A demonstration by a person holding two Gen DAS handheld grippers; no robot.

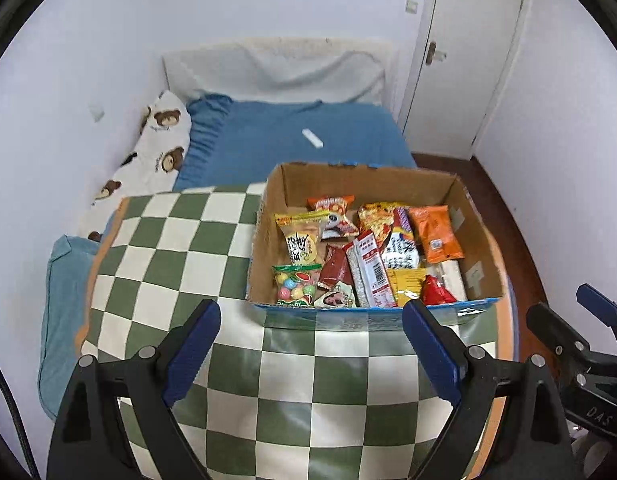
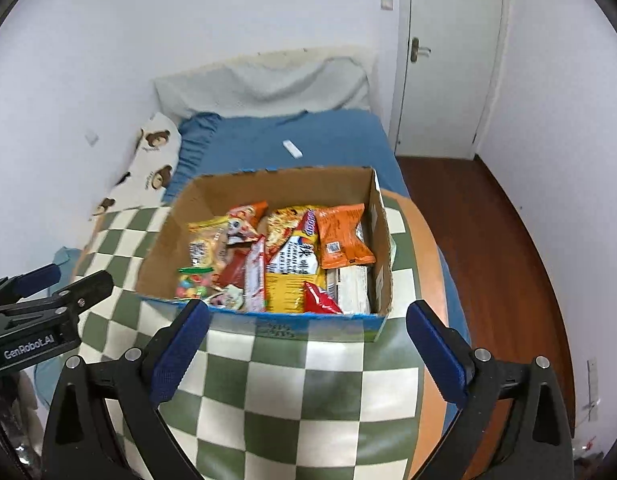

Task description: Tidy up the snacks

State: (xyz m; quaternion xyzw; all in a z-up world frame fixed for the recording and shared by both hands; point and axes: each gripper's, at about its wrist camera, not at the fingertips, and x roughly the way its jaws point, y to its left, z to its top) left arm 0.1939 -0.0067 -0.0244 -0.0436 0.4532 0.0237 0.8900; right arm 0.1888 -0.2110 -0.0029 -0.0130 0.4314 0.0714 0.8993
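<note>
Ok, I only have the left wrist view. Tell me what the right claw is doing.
Observer: The right claw is open, with nothing between its fingers, facing the near wall of the cardboard box.
Operator: Now describe the far right side.
Observer: Wooden floor runs along the right side of the bed up to the white door.
Operator: Give me my left claw from outside.
Observer: The left claw is to the left of the box, above the checkered cloth, open and empty.
</note>
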